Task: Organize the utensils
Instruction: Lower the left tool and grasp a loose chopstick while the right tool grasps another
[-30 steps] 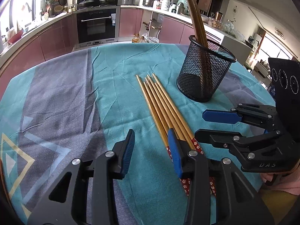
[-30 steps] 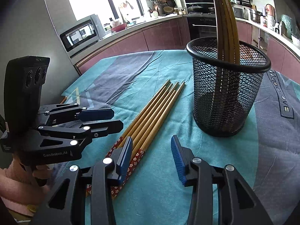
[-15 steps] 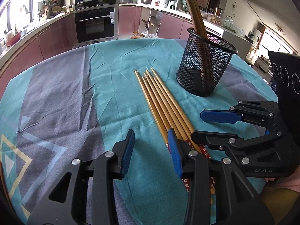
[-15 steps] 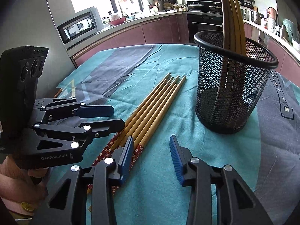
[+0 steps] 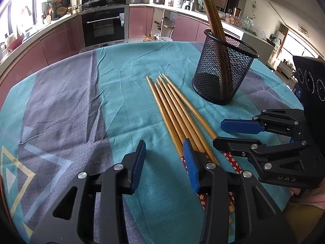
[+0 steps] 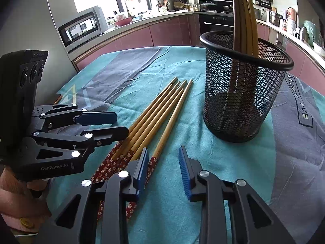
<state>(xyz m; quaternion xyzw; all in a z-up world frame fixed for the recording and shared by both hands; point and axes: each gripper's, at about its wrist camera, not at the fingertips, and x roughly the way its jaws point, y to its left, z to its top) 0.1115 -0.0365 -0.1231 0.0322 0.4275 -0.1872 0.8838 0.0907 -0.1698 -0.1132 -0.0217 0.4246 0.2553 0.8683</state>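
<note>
Some chopsticks [image 6: 243, 20] stand in the mesh holder [image 6: 243, 101], six more [image 6: 158, 118] lie beside it, both grippers [image 5: 164, 162] [image 6: 162, 162] spread, the right just narrowing, empty.

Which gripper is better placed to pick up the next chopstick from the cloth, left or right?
Probably the right gripper. One loose chopstick lies apart from the others, its patterned end between the closing jaws. The left gripper sits beside the chopsticks, over bare cloth.

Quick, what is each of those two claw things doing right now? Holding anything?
Left gripper: open, holding nothing.
Right gripper: open, jaws just been closing, nothing gripped; chopsticks lie beside it.
</note>
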